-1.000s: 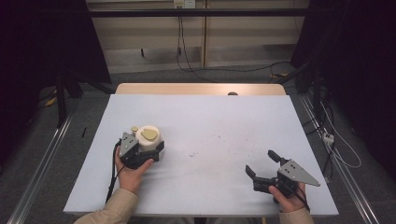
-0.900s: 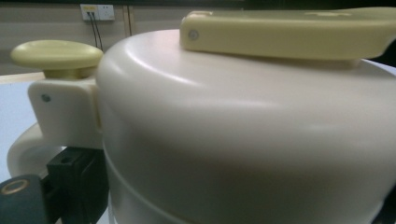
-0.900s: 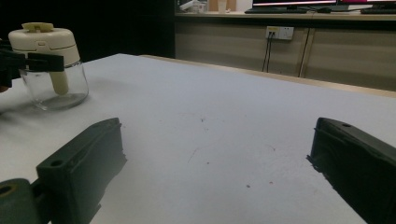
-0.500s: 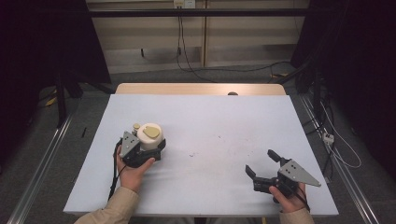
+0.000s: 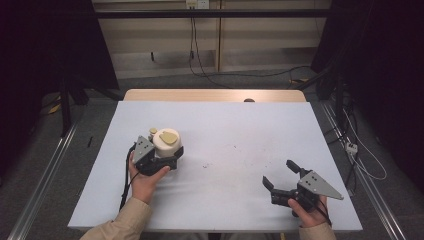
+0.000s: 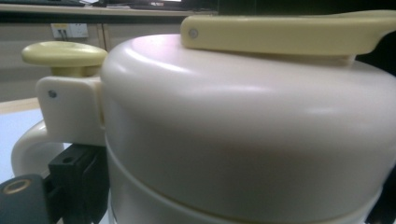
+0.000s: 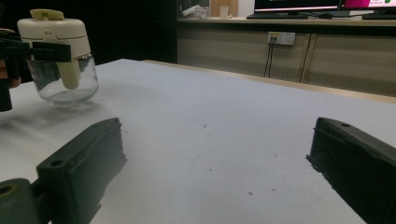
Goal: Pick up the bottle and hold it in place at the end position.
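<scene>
Here, a glass jar [image 5: 166, 145] with a cream lid stands on the left half of the table [image 5: 240, 130], about midway between the near and far edges. Its clear, rounded body rests on the pale table top, as the right tool's camera shows [image 7: 60, 60]. The cream lid carries a flat yellow tab on top and a small yellow knob at one side, seen close up in the left gripper view [image 6: 243, 126].

The left tool [image 5: 162, 159] is clamped around the jar just under the lid, one black jaw on either side of it, with the person's left hand [image 5: 145, 182] gripping the tool from the near side. A grey three-cornered plate sits on top of that tool, and a black cable trails from it toward the near edge.

Well apart from the jar, near the table's near right corner, the right tool [image 5: 281, 175] rests low over the surface in the person's right hand [image 5: 310, 212]. Its two jaws are spread wide with nothing between them, pointing toward the table's middle; the right gripper view shows bare table top between them [image 7: 215, 154].

Small dark specks mark the table's centre. Beyond the far edge, cables lie on the floor [image 5: 250, 80].
</scene>
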